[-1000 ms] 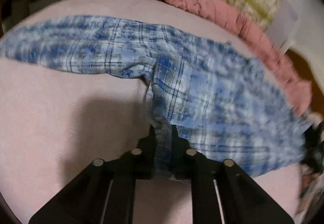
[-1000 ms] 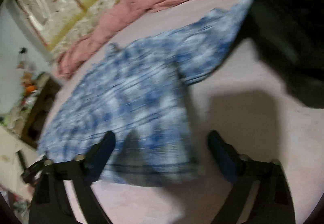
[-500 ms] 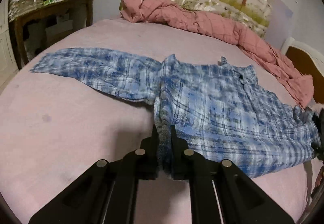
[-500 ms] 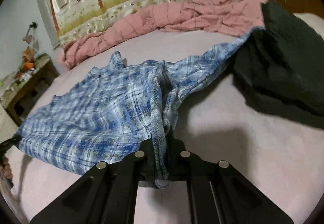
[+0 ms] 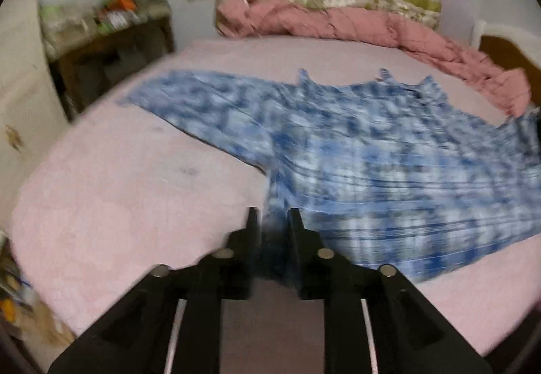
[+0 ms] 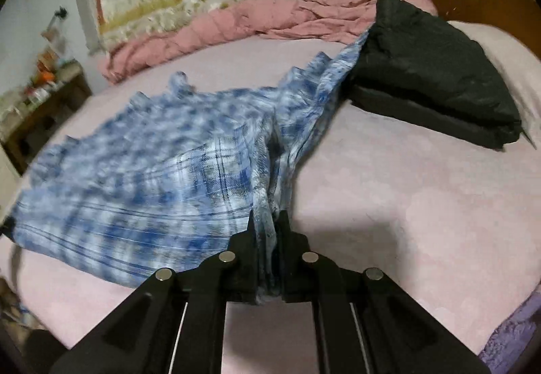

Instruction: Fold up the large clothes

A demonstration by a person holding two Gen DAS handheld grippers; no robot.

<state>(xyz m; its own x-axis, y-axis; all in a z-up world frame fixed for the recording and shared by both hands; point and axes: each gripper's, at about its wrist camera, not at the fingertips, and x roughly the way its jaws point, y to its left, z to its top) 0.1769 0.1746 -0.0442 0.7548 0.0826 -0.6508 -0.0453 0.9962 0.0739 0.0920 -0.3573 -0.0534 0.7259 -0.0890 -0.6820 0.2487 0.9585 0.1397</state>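
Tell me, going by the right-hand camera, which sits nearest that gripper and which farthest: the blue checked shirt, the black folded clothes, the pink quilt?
1. Blue checked shirt: pinched in the right gripper.
2. Black folded clothes: farther up the bed, right side.
3. Pink quilt: farthest, bunched along the bed's far edge.

Pink quilt (image 5: 372, 25) bunched along bed's far edge; black folded garment (image 6: 432, 76) right.

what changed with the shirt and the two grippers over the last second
The right gripper, open a second ago, clamped the blue plaid shirt hem. The left gripper kept its hem pinched, then its jaws just opened, with cloth between them. Both drew the shirt back across the bed. The black folded garment and pink blanket stayed put.
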